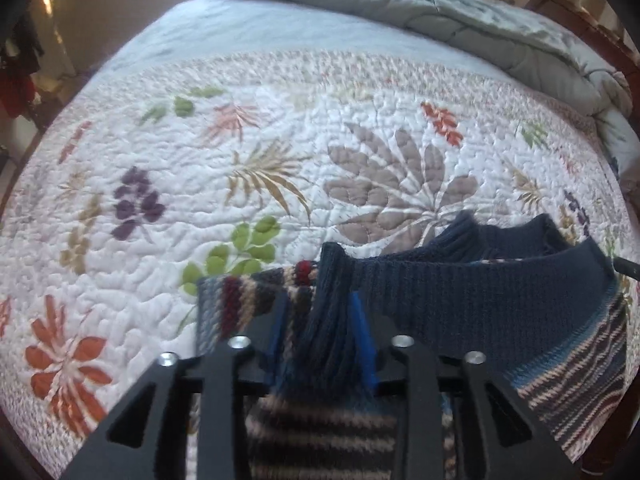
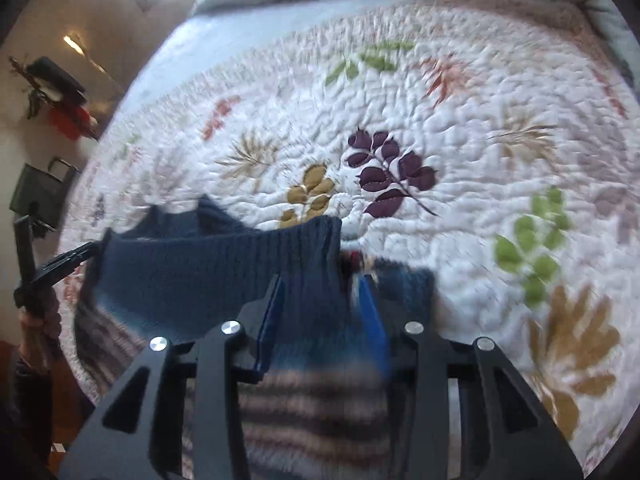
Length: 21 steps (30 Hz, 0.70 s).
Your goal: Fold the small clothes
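Left gripper (image 1: 320, 320) fingers (image 1: 362, 336), partly apart, pinch a bunched navy band of the striped sweater (image 1: 460, 300). Right gripper (image 2: 322, 312) fingers (image 2: 372, 320) clamp its other end, above the bed's (image 2: 440, 128) near edge.

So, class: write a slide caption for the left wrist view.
Left gripper pinching the navy ribbed edge of a striped knit sweater over a leaf-print quilt.
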Available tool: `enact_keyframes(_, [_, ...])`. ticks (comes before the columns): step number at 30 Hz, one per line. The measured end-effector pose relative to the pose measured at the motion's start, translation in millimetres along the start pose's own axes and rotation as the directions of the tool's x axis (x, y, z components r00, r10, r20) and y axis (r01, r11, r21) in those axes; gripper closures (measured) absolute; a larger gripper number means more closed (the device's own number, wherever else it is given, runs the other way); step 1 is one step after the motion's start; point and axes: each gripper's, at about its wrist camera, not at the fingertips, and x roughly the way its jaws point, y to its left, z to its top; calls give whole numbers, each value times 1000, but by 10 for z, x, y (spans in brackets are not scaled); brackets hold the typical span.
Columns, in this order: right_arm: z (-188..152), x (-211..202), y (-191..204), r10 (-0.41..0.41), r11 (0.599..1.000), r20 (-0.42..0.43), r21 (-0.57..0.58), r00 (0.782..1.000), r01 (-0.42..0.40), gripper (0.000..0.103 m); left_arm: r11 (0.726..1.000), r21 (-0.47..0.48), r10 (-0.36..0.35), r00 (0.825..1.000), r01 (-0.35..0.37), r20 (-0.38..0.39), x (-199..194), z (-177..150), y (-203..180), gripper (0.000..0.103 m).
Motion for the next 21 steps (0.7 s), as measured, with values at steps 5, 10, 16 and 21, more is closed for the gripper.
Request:
enact_keyframes(5, [-503, -452, -156, 44, 997, -14, 59, 999, -43, 42, 995, 63, -80, 995, 76, 65, -477, -386, -261, 56])
enact_keyframes(10, [-962, -435, -361, 36, 993, -87, 112, 996, -27, 41, 990, 111, -91, 996, 90, 2, -346, -644, -599, 56])
enact_keyframes(16, [-1258, -212, -468, 117, 980, -123, 176, 985, -95, 41, 993, 85, -71, 992, 80, -101, 32, -819, -726, 54])
enact_keyframes(21, [-1374, -38, -624, 236, 943, -93, 263, 967, -204, 41, 991, 66, -103, 985, 112, -135, 135, -807, -671, 53])
